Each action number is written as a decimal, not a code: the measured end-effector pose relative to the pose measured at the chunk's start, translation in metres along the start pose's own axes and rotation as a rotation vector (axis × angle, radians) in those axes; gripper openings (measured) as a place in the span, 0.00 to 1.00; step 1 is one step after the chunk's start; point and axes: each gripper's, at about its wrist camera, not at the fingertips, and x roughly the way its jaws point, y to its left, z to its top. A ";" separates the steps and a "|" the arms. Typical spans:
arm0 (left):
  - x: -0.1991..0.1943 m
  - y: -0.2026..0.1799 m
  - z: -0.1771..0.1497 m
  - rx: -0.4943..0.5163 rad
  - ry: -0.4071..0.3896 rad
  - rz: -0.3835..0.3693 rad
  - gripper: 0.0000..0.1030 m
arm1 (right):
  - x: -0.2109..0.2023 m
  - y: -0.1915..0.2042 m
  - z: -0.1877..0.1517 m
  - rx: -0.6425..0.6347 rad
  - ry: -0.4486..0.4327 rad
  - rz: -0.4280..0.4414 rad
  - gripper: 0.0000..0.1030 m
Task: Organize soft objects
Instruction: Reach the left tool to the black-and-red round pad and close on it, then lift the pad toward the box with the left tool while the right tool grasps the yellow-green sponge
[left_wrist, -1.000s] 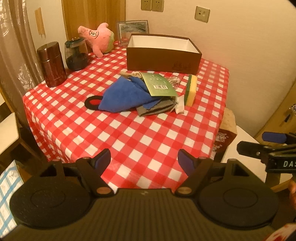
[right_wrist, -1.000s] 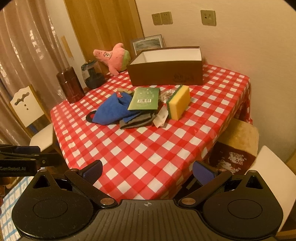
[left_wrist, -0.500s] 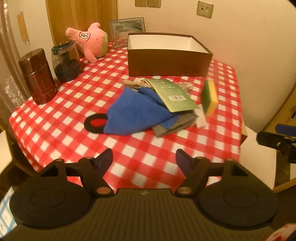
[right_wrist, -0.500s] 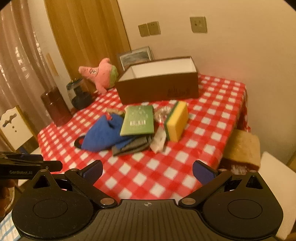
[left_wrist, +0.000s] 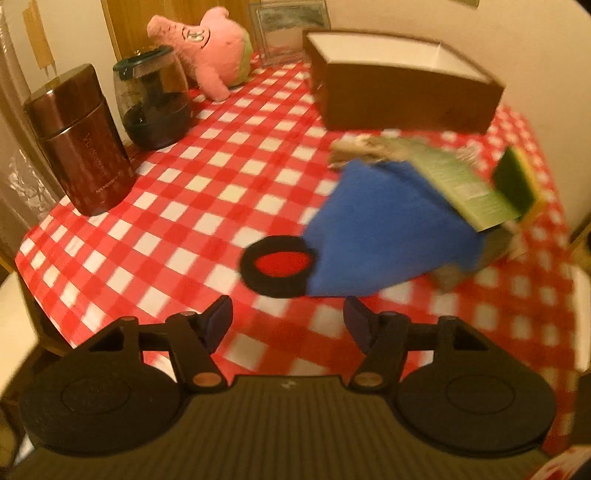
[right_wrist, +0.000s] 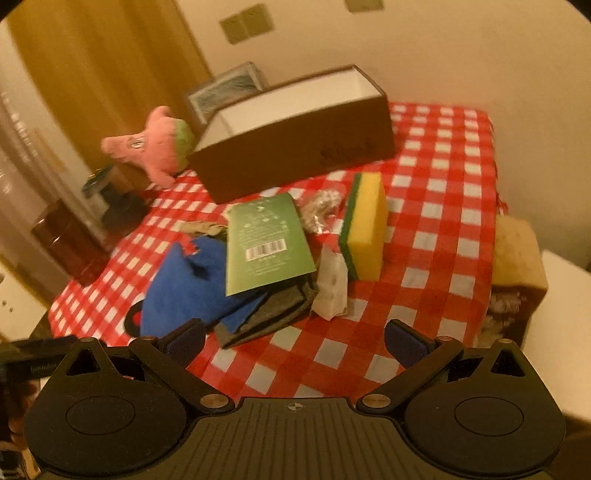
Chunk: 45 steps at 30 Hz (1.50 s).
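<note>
Closing in on the soft pile

My left gripper has advanced to the blue cloth at twelve o'clock; both tongs gape, empty, nothing boxed yet.

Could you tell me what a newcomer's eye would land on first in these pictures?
Probably the red checked tablecloth, and mid-table the pile where a blue cloth lies under a green packet, with a yellow sponge on edge to its right. Behind it sits an open brown box, with a pink plush at the back left. Both grippers, left and right, are open and hold nothing.
</note>
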 end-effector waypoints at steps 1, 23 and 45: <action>0.007 0.006 0.000 0.007 0.010 0.007 0.62 | 0.003 0.001 0.001 0.003 -0.001 -0.012 1.00; 0.095 0.036 0.029 -0.051 0.069 -0.083 0.18 | 0.039 -0.003 0.009 0.086 0.030 -0.210 1.00; 0.018 0.043 0.052 -0.066 -0.166 -0.025 0.06 | 0.033 0.003 0.012 0.053 -0.020 -0.199 1.00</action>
